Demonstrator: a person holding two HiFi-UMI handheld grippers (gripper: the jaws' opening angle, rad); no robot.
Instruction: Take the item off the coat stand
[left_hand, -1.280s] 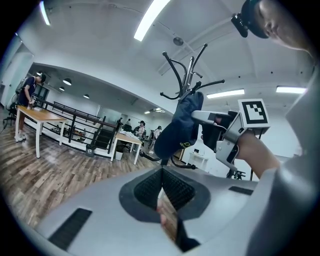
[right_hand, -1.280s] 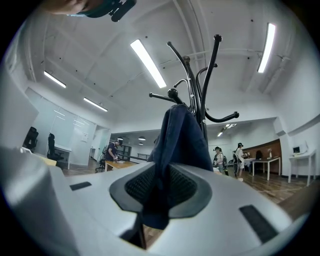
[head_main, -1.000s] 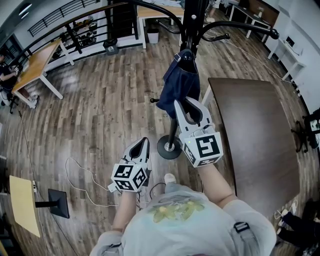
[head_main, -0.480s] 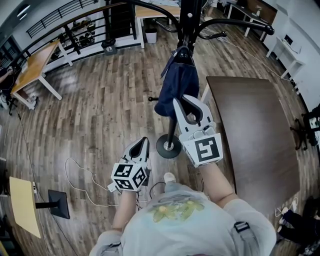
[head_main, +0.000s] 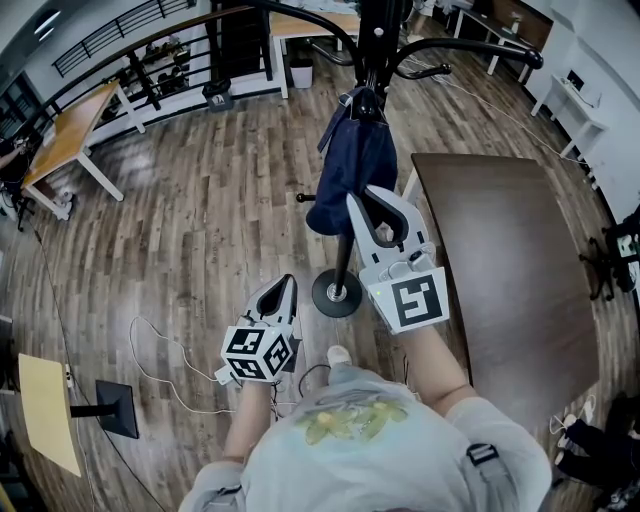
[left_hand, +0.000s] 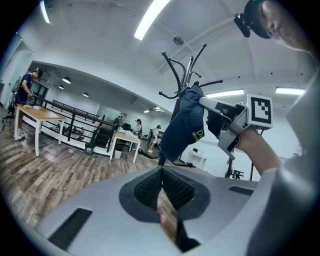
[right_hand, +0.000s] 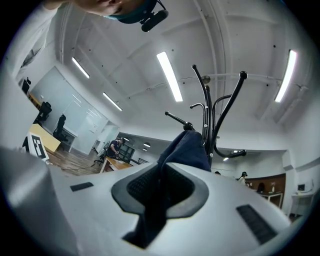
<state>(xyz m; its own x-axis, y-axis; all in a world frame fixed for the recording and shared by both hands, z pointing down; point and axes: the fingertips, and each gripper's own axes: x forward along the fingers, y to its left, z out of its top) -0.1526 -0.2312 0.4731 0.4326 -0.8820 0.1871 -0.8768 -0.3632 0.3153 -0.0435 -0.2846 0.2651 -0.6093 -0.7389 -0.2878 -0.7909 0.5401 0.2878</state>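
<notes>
A navy blue cloth item (head_main: 352, 165) with yellow print hangs from a hook of the black coat stand (head_main: 375, 35). My right gripper (head_main: 369, 207) reaches up to its lower edge and is shut on it. In the right gripper view the dark cloth (right_hand: 189, 147) runs down between the pads, below the stand's curved arms (right_hand: 214, 112). My left gripper (head_main: 288, 286) hangs lower and to the left, shut and holding nothing. The left gripper view also shows the item (left_hand: 186, 127) on the stand (left_hand: 186, 75).
A dark brown table (head_main: 510, 260) stands close on the right of the stand's round base (head_main: 337, 293). A wooden desk (head_main: 70, 130) and a black railing (head_main: 150, 50) are at the far left. A cable (head_main: 160, 350) lies on the wood floor.
The right gripper has shifted slightly up and left with the cloth's lower edge, and the item has swung a little to the left. The left gripper has stayed still.
</notes>
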